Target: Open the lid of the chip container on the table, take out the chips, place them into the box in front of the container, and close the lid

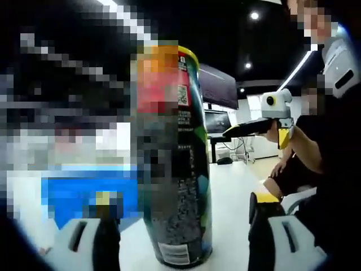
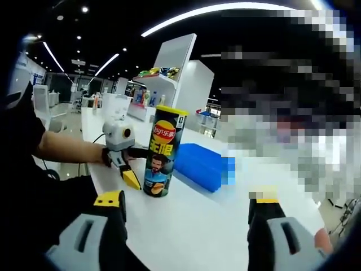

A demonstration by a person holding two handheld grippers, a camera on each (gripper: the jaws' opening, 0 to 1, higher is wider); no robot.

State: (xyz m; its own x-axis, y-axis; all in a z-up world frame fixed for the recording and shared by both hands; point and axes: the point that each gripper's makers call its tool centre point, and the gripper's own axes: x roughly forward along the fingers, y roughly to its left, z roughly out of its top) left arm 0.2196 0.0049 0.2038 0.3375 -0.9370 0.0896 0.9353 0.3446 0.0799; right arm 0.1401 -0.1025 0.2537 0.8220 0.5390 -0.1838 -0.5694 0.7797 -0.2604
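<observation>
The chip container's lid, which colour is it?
Yellow; the lid on the chip container shows best in the right gripper view.

Open-plan office or showroom: ceiling strip lights (image 2: 203,14), monitors (image 1: 219,87), white display shelving (image 2: 163,84).

There is one chip container (image 2: 163,151) and one blue box (image 2: 203,165) on the white table (image 2: 192,226). Two grippers are visible: left gripper (image 2: 131,179) and right gripper (image 2: 186,206).

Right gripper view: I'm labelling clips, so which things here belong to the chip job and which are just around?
Job: tall yellow-lidded cylindrical chip can; flat blue rectangular box; left tool.
Around: white display shelf holding colourful goods; white table.
</observation>
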